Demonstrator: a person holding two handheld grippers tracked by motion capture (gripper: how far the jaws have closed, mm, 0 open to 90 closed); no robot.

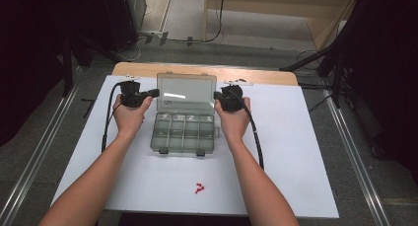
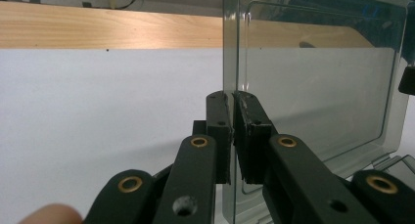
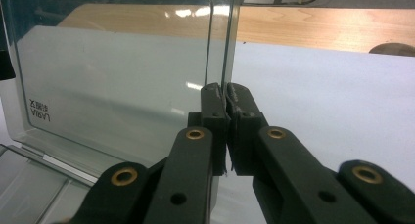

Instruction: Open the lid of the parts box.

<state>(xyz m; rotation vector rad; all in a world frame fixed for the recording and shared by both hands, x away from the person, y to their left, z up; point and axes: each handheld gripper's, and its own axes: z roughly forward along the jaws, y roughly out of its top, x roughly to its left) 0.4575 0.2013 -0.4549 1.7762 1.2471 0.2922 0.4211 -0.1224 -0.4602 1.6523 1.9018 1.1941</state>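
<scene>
A clear plastic compartment box [image 1: 184,133] lies on the white table, and its see-through lid [image 1: 186,92] stands raised at the back. My left gripper [image 1: 156,93] is shut on the lid's left edge. In the left gripper view the black jaws [image 2: 232,95] pinch the thin edge of the lid [image 2: 318,87]. My right gripper [image 1: 216,94] is shut on the lid's right edge. The right gripper view shows its jaws [image 3: 226,87] clamped on the edge of the lid [image 3: 122,72]. The box's compartments look empty.
Small red pieces [image 1: 199,188] lie on the white table sheet [image 1: 296,152] near the front edge. A strip of wooden tabletop [image 1: 197,70] runs behind the box. Cables trail from both grippers along the forearms. Dark stands and floor rails flank the table.
</scene>
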